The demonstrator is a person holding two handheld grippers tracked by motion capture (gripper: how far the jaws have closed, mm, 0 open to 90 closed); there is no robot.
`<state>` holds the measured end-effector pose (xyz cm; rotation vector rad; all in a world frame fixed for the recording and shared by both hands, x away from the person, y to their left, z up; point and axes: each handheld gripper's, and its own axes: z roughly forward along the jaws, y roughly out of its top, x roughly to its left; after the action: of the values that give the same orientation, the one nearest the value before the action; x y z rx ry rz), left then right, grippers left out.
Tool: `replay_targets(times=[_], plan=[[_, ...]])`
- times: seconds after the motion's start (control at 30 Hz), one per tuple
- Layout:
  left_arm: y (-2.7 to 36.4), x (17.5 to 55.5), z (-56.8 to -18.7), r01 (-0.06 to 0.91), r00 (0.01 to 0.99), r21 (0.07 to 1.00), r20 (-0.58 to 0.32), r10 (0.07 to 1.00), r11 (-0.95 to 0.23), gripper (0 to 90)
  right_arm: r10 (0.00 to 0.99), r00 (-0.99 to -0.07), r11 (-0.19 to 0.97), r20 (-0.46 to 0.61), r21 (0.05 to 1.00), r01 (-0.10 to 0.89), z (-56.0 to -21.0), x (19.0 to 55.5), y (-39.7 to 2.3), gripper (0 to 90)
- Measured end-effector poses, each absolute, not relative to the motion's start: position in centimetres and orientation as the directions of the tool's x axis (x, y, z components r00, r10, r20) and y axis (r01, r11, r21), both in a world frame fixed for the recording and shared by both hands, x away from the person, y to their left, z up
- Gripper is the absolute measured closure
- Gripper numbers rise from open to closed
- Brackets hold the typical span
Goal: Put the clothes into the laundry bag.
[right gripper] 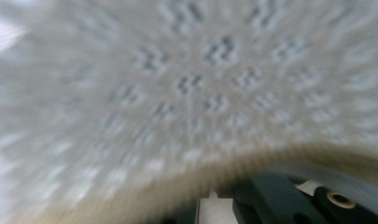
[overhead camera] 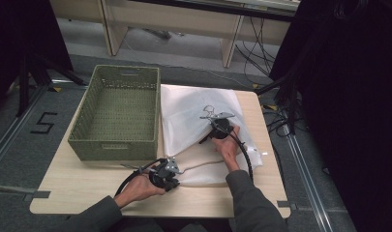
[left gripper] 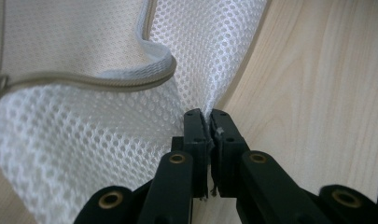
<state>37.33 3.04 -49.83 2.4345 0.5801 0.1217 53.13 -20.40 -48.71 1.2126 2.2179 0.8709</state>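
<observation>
The white mesh bag [overhead camera: 203,130] lies spread on the table [overhead camera: 87,191], just right of the green woven basket [overhead camera: 117,112] and touching its side. The left gripper [overhead camera: 172,180] sits at the bag's near corner, below the basket's front right corner, its jaws pinched tight on a fold of mesh [left gripper: 203,100]. The right gripper [overhead camera: 209,134] is over the middle of the bag, farther from the basket; its jaws look closed on the bag, with mesh and a tan zipper edge [right gripper: 186,186] pressed up against its camera.

I'd worry about the mesh: with both grippers clamped, a hard pull apart could snag or tear the fabric, or drag it out of the thin left-hand pinch. The bag could also slide against the basket and shove it.

Count: one bag, one basket, one table, two grippers.
</observation>
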Motion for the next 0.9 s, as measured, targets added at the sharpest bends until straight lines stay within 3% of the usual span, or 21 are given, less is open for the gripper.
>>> replay_targets(times=[0.17, 0.33, 0.43, 0.5, 0.6, 0.9], plan=[[2.9, 37.2, -50.0, 0.408, 0.884, 0.616, -0.081, 0.461, -0.674, 85.0, 0.811, -0.582, 0.447, -0.053, 0.698, 0.56, -47.1, 50.6, -20.7, 83.1], [3.0, 37.4, -49.8, 0.38, 0.898, 0.599, -0.056, 0.436, -0.705, 84.8, 0.774, -0.633, 0.458, -0.018, 0.707, 0.539, -45.7, 47.7, -21.7, 75.2], [3.0, 37.4, -49.8, 0.378, 0.899, 0.598, -0.055, 0.435, -0.707, 84.7, 0.744, -0.668, 0.447, 0.037, 0.715, 0.538, -45.5, 46.5, -22.1, 67.9], [2.9, 37.3, -49.9, 0.404, 0.888, 0.607, -0.078, 0.454, -0.684, 84.7, 0.741, -0.659, 0.368, 0.126, 0.745, 0.556, -45.8, 46.0, -21.7, 61.6], [2.9, 37.3, -50.0, 0.405, 0.886, 0.61, -0.077, 0.457, -0.681, 84.6, 0.693, -0.7, 0.393, 0.172, 0.724, 0.567, -45.7, 46.2, -21.6, 52.0], [2.9, 37.2, -50.0, 0.408, 0.884, 0.615, -0.083, 0.46, -0.674, 84.4, 0.662, -0.678, 0.273, 0.321, 0.738, 0.617, -46.3, 48.1, -19.5, 42.0]])
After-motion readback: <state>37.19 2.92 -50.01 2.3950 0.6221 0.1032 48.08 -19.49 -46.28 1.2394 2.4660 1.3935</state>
